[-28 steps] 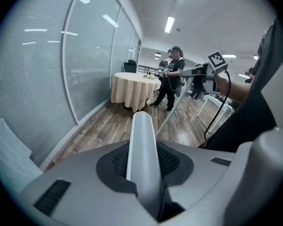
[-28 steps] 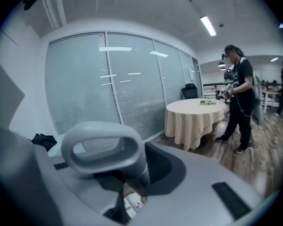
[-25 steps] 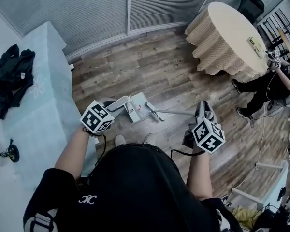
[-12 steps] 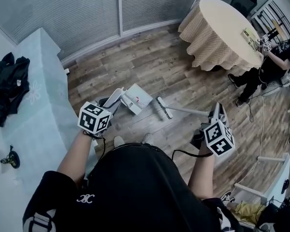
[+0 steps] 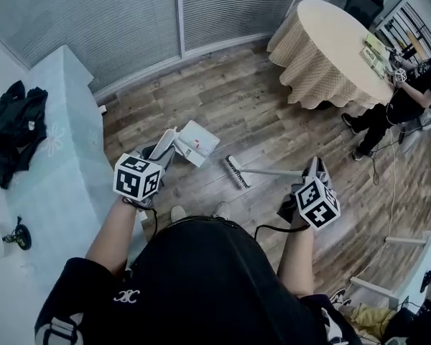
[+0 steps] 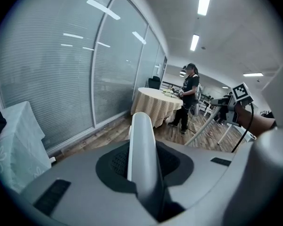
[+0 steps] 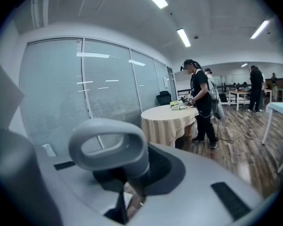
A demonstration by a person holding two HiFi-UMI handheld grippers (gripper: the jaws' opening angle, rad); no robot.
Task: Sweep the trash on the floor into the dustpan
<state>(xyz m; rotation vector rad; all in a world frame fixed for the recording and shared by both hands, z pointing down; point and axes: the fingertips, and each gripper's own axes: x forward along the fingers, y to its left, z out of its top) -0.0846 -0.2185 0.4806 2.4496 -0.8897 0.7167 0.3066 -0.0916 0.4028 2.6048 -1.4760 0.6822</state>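
- Dustpan (image 5: 200, 139): white, sitting on the wood floor (image 5: 258, 106) just ahead of my feet. A small red fleck (image 5: 189, 144) shows inside it, and I cannot tell what it is.
- Its pale handle (image 6: 142, 145) rises back to my left gripper (image 5: 158, 157), whose jaws are clamped tight on it.
- My broom (image 5: 236, 172) has its head on the floor to the right of the pan, near it but apart from it. Its thin shaft runs off to the right, up to my right gripper (image 5: 309, 175).
- That gripper's jaws are closed around the grey loop grip (image 7: 108, 145) at the top end of the broom.
- On my left stands a bench draped in pale blue cloth (image 5: 57, 149), with a black garment (image 5: 14, 121) heaped on it.
- Farther off, up to the right, is a round table (image 5: 330, 49) under a beige cloth. A person (image 5: 395, 113) in dark clothes stands just beside it.
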